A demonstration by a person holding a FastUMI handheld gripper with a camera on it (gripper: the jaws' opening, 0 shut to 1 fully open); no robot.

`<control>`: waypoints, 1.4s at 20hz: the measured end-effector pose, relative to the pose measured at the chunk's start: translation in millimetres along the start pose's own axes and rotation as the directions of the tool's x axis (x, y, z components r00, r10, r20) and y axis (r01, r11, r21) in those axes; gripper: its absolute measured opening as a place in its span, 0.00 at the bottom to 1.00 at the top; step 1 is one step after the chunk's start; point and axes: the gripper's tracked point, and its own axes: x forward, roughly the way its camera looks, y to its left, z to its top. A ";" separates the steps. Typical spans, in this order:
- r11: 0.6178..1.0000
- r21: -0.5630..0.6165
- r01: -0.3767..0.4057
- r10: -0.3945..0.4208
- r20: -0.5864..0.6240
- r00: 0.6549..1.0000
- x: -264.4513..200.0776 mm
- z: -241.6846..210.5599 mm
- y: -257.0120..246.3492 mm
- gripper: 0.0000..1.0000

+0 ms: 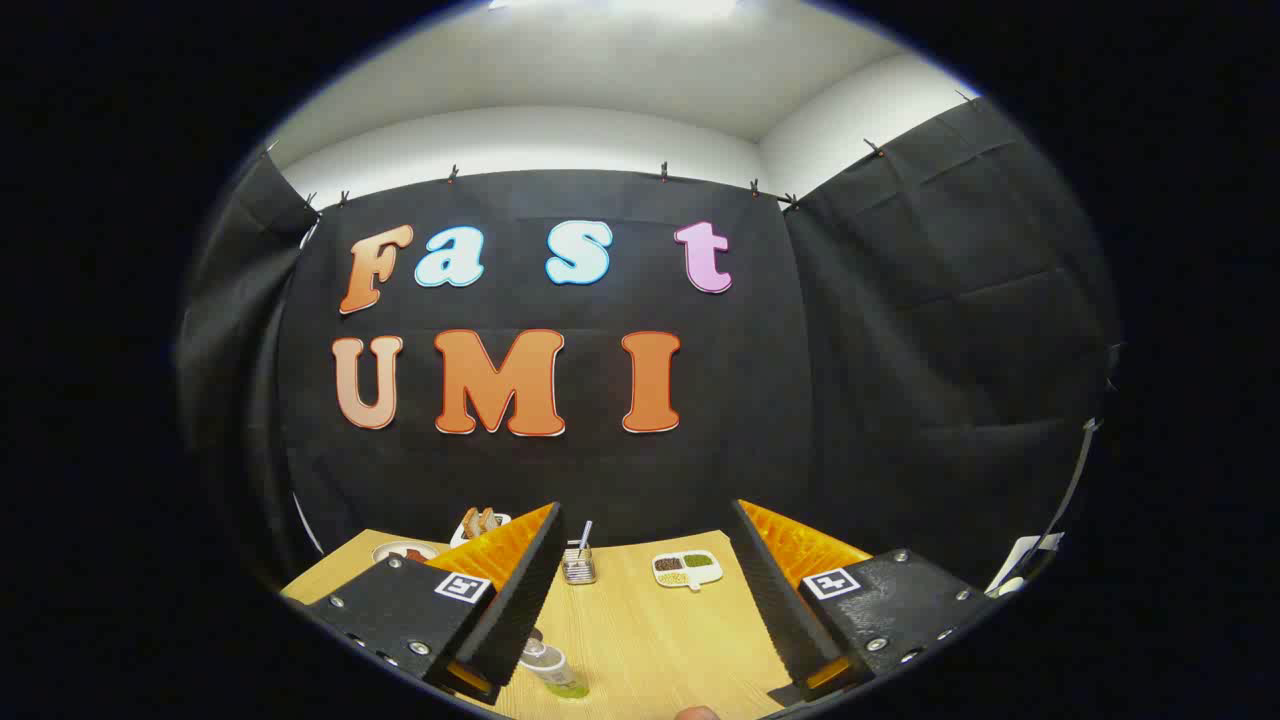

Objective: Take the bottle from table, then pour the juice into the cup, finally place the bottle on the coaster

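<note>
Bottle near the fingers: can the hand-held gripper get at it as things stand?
Probably yes. The hand-held gripper is open, and the bottle stands by one finger on bare table; nothing blocks it.

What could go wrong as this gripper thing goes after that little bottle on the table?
The gripper is open, fingers spread wide and holding nothing. The bottle stands close by one finger rather than centred between the two, so closing now might knock it over instead of clamping it. Further along the table, a small holder with a utensil and a divided dish lie beyond the fingers; a long sweep forward could bump them.
</note>
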 end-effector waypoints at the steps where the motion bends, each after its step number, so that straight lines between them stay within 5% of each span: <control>1: 1.000 -0.002 -0.002 0.002 -0.001 1.000 -0.1 0.4 0.4 0.98; 20: 0.997 -0.057 -0.049 0.046 -0.050 0.998 9.8 -21.1 17.7 0.98; 28: 0.986 -0.035 -0.160 0.154 -0.139 0.978 16.4 -73.1 61.7 0.98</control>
